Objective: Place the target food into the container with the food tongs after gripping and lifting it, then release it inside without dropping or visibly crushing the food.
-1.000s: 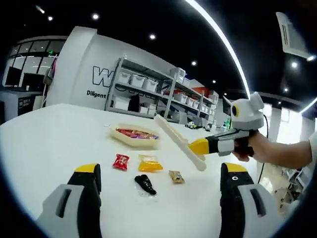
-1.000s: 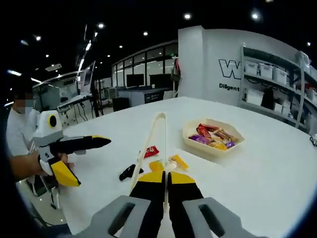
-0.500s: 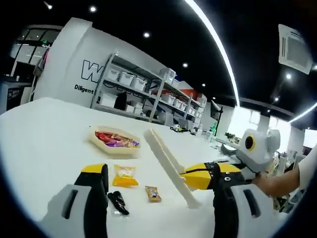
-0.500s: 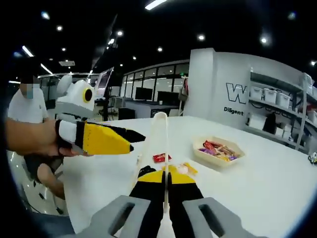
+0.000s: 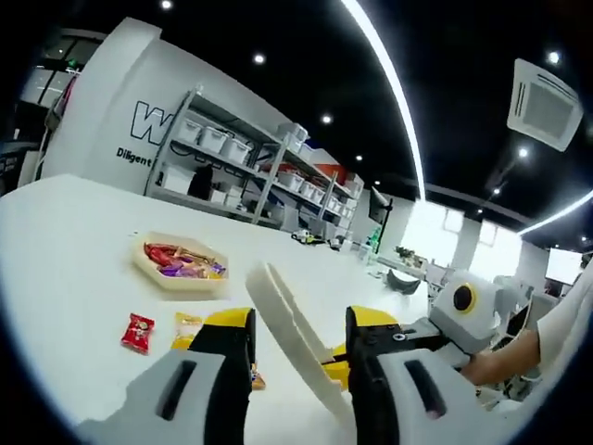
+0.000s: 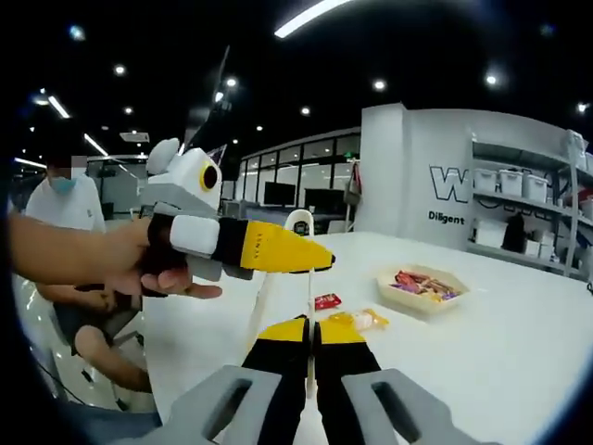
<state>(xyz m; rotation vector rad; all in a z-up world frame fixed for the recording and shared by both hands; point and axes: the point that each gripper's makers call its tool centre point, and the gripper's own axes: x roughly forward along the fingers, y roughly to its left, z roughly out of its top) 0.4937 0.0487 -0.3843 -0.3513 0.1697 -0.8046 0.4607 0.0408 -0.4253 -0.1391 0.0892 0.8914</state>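
In the left gripper view, the left gripper point(image 5: 296, 348) has its fingers apart on either side of the cream food tongs point(image 5: 289, 338), not touching them. Beyond, on the white counter point(image 5: 74, 250), sits the tray-like container point(image 5: 179, 266) of wrapped sweets, with a red packet point(image 5: 139, 332) and a yellow packet point(image 5: 186, 324) lying nearer.

In the right gripper view, the right gripper point(image 6: 310, 348) has its fingers clamped on the tongs' handle. The left gripper crosses in front, held by a hand point(image 6: 153, 269). The container point(image 6: 422, 287) lies farther right.
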